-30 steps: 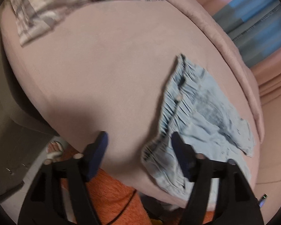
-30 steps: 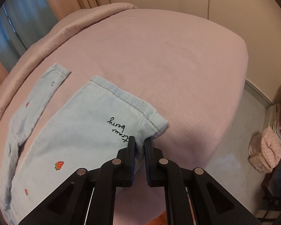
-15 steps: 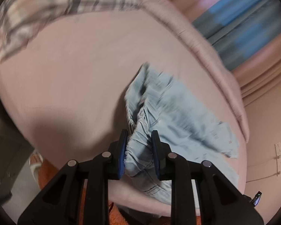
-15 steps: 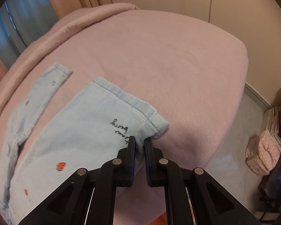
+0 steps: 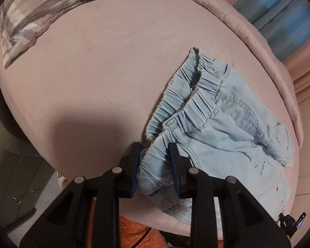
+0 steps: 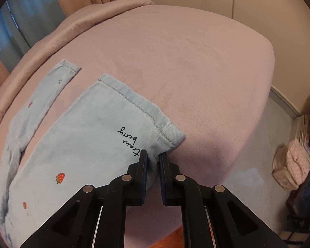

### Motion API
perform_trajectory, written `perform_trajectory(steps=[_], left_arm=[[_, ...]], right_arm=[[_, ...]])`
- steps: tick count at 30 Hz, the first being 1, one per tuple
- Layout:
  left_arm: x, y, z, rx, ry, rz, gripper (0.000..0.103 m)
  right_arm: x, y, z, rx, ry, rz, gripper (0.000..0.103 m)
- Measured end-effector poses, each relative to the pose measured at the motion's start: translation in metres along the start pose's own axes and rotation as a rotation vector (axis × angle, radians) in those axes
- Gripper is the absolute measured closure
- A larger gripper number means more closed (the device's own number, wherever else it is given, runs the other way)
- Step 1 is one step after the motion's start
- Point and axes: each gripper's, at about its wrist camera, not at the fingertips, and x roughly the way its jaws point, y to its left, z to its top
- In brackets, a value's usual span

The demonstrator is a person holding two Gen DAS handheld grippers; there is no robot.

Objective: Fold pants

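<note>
Only the left wrist view shows the elastic waistband of the pale blue pants [image 5: 217, 128], spread on the pink bed [image 5: 103, 72] below a plaid pillow [image 5: 41, 6]; only the right wrist view shows the pants' hemmed leg ends with strawberry prints. The left gripper [image 5: 155, 155], whose jaws have just eased slightly wider, clamps the bunched waistband. The right gripper [image 6: 153, 161] is pinched tight on the nearer leg's corner by the hem.

The left gripper [image 5: 155, 161] was matte black plastic: two flat fingers [image 5: 132, 165] lined with dark blue pads, each carried on angular linkage arms with triangular cut-outs, fanning toward 5 and 7 o'clock. Round silver rivets [image 5: 116, 169] marked the pivots. The right gripper [image 6: 154, 165] matched it, with the same silver rivets [image 6: 127, 178].
</note>
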Motion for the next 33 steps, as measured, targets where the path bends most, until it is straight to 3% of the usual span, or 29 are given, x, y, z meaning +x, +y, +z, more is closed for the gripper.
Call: perform_trajectory(steps=[3,5,7,8,10,13,15,18,22,24,25,28,33], left_arm=[[-0.003,-0.005,0.004,0.028,0.007,0.025,0.067],[-0.006,-0.01,0.008,0.04,-0.001,0.053,0.056],[-0.021,-0.013,0.01,0.053,-0.052,0.071,0.037],[-0.026,-0.015,0.012,0.057,-0.075,0.076,0.031],[-0.044,-0.021,0.014,0.065,-0.136,0.063,0.018],[-0.052,-0.034,0.015,0.078,-0.141,-0.034,0.018],[-0.053,-0.047,0.013,0.101,-0.127,-0.1,0.017],[-0.049,-0.074,0.002,0.161,-0.108,-0.16,0.017],[-0.032,-0.102,-0.011,0.235,-0.042,-0.211,0.02],[-0.021,-0.113,-0.019,0.265,-0.01,-0.226,0.024],[-0.015,-0.117,-0.023,0.278,0.004,-0.233,0.033],[0.003,-0.125,-0.034,0.304,0.056,-0.225,0.045],[0.028,-0.118,-0.044,0.278,0.121,-0.187,0.047]], right_arm=[[-0.001,0.003,-0.001,-0.01,-0.01,-0.026,0.094],[-0.002,0.003,-0.002,-0.022,-0.014,-0.049,0.094],[-0.005,0.003,0.0,-0.025,-0.015,-0.052,0.092],[-0.007,0.003,0.0,-0.031,-0.012,-0.062,0.088],[-0.011,0.004,0.001,-0.047,-0.013,-0.105,0.063],[-0.026,0.01,0.0,-0.088,-0.071,-0.169,0.046],[-0.035,0.015,-0.001,-0.11,-0.094,-0.177,0.045],[-0.054,0.031,-0.002,-0.143,-0.129,-0.13,0.044],[-0.074,0.061,-0.002,-0.2,-0.172,-0.057,0.032],[-0.084,0.087,-0.002,-0.243,-0.179,0.021,0.032],[-0.087,0.096,-0.002,-0.254,-0.172,0.062,0.032],[-0.089,0.137,0.008,-0.275,-0.103,0.26,0.032],[-0.067,0.227,0.023,-0.314,0.04,0.438,0.032]])
